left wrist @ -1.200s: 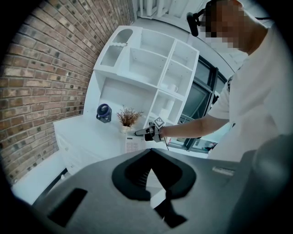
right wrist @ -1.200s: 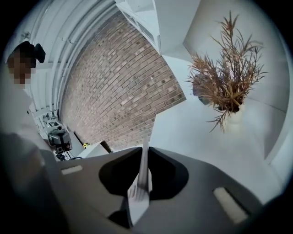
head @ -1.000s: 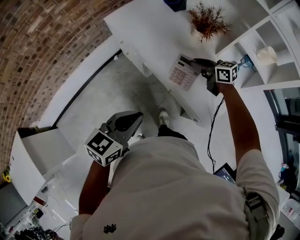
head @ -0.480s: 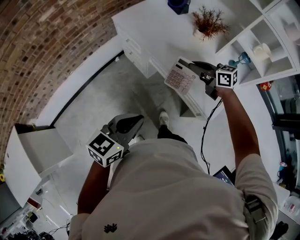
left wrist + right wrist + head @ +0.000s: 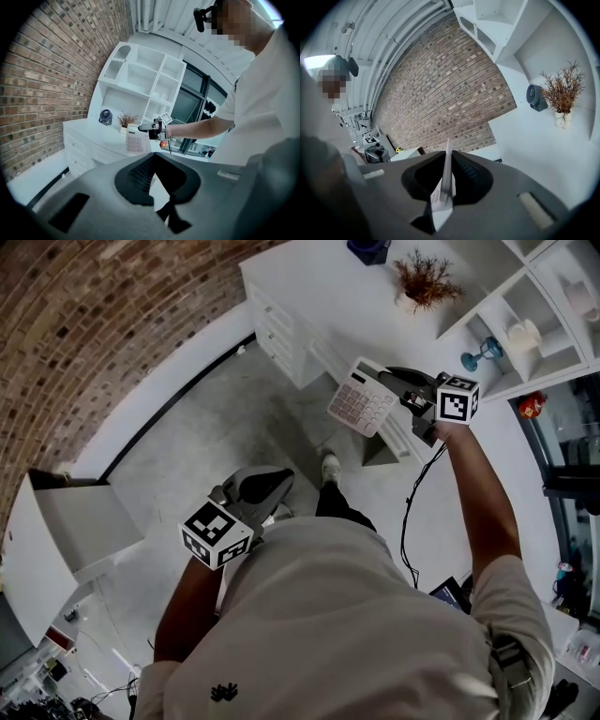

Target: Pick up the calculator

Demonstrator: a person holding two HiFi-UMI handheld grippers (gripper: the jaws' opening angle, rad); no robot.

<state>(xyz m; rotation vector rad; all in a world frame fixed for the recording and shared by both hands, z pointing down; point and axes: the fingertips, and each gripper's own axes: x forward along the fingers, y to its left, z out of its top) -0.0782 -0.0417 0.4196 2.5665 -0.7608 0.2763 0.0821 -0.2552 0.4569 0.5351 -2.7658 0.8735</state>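
Note:
My right gripper point(image 5: 392, 382) is shut on one edge of the white calculator point(image 5: 364, 404) and holds it in the air, off the front edge of the white desk point(image 5: 309, 306). Its key face looks up toward the head view. In the right gripper view the calculator point(image 5: 446, 187) stands edge-on between the pads. The left gripper view has the calculator point(image 5: 136, 143) and the right gripper point(image 5: 146, 127) out ahead. My left gripper point(image 5: 270, 487) hangs low by my body over the grey floor, with its tips together and nothing in them.
On the desk stand a dried plant in a pot point(image 5: 424, 282) and a blue fan point(image 5: 367, 247). A white shelf unit point(image 5: 525, 296) holds a blue goblet point(image 5: 483, 354) and a white cup point(image 5: 523, 334). A brick wall point(image 5: 84, 324) curves at left; a white box point(image 5: 80, 521) stands below it.
My right gripper has carried the calculator off the desk, up and toward me. The desk has slid away toward the top of the head view. My left gripper kept its shut pose.

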